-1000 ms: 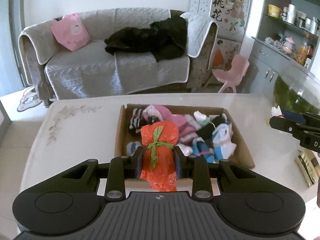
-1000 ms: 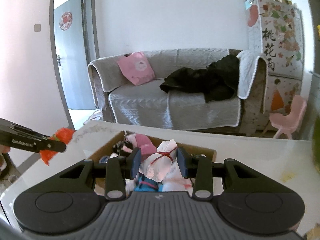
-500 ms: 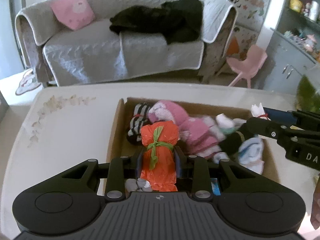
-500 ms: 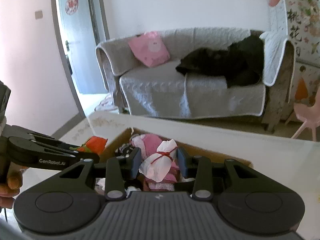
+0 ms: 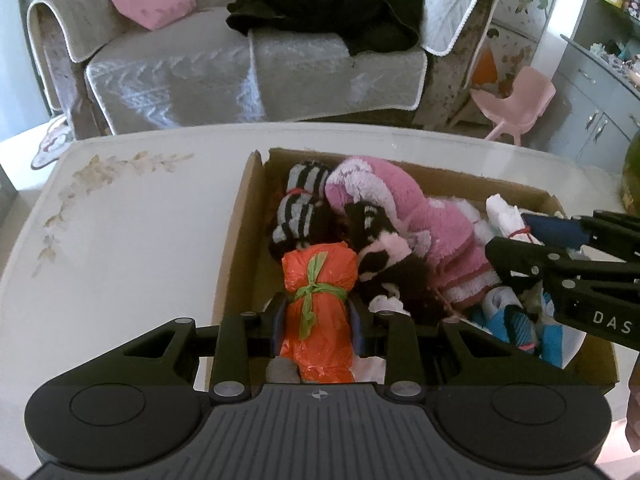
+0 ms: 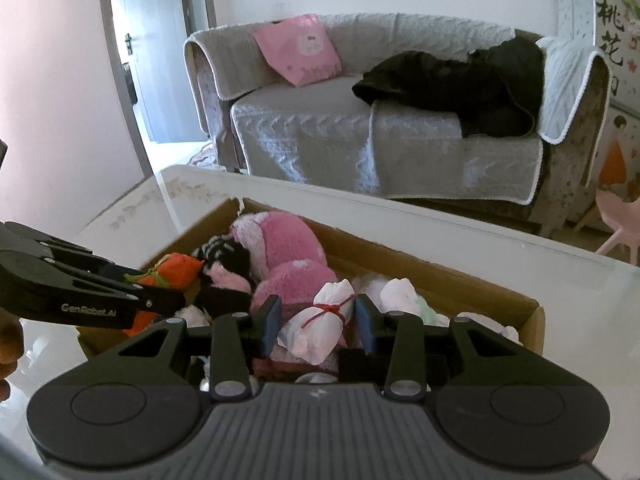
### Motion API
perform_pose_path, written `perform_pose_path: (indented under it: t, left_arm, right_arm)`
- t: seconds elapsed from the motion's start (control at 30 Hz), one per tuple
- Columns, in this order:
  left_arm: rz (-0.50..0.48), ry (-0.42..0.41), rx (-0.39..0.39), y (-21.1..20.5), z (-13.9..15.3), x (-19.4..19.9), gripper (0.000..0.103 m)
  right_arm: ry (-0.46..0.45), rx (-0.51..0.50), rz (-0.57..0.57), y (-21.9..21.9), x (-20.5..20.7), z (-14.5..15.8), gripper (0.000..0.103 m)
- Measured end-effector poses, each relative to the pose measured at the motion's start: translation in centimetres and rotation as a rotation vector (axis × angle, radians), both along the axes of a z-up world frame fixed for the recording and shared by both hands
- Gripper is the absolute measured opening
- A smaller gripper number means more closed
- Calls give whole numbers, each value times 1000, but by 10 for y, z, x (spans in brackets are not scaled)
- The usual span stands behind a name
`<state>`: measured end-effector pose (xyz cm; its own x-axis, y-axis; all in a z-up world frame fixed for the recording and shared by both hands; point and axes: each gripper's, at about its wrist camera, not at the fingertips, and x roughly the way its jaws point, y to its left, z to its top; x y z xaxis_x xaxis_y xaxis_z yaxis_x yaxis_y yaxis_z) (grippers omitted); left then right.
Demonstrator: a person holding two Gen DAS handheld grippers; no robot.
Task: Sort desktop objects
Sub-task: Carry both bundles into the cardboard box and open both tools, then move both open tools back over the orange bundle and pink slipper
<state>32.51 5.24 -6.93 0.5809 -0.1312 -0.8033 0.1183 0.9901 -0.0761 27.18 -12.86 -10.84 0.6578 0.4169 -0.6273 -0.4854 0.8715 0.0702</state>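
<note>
Left fingers: Our left gripper [image 5: 317, 320] had its fingers [image 5: 279, 322] narrowly parted and just easing wider, an orange plastic-wrapped bundle tied with a green strip [image 5: 318, 304] between them and touching both pads.
Right fingers: Our right gripper [image 6: 317, 322] likewise had its fingers [image 6: 271, 322] just loosening around a white paper-wrapped bundle tied with red thread [image 6: 320, 320]; a thin gap showed at the right pad, so we judged it barely held.
Where the bundles were: Both hung low over the near side of the open brown cardboard box [image 5: 240, 232], which sat on the pale floral counter [image 5: 120, 220] toward its right.
Box contents: A fluffy pink plush garment [image 5: 420, 216], a black-and-grey striped sock roll [image 5: 298, 208], black-and-white fuzzy pieces and blue-and-white socks filled it nearly to the rim.
Risk: With the pile so high, we thought a released bundle could roll off the heap and over the near wall onto the counter.
Second risk: The two grippers were close together, so opening wider could knock one against the other.
</note>
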Motion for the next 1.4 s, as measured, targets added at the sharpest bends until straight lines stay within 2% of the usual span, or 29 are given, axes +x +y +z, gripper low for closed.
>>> perform_pose_path:
  t: [0.07, 0.13, 0.2, 0.43, 0.53, 0.73, 0.8, 0.93, 1.03, 1.17, 1.4]
  left_arm:
    - [-3, -7, 10, -2, -1, -1, 40]
    - [1, -19, 20, -3, 0, -5, 42]
    - [8, -30, 18, -2, 2, -9, 46]
    - [0, -67, 36, -4, 18, -30, 52]
    - [-10, -90, 37, -5, 27, -47, 55]
    - [-54, -133, 41, -16, 41, -95, 68]
    - [-63, -137, 34, -21, 40, -110, 73]
    - [-117, -111, 38, -36, 25, -137, 74]
    - [-155, -92, 72, -51, 9, -148, 74]
    - [-180, -68, 104, -65, -6, -149, 75]
    - [-180, -88, 169, -83, -21, -140, 84]
  right_arm:
    - [-10, -8, -7, 0, -2, 1, 43]
    - [-18, -13, -8, 0, -5, 4, 51]
    - [-29, -18, -9, 0, -4, 7, 52]
    - [-74, 0, 1, -4, -22, 30, 56]
    - [-94, 19, 3, -9, -37, 41, 58]
    - [-116, 48, 14, -24, -79, 51, 60]
    - [-109, 64, 10, -29, -92, 47, 61]
    - [-66, 76, 3, -39, -117, 29, 62]
    - [-30, 76, -2, -43, -125, 15, 62]
    - [-3, 99, -34, -53, -131, 2, 62]
    - [29, 110, -80, -70, -126, -14, 63]
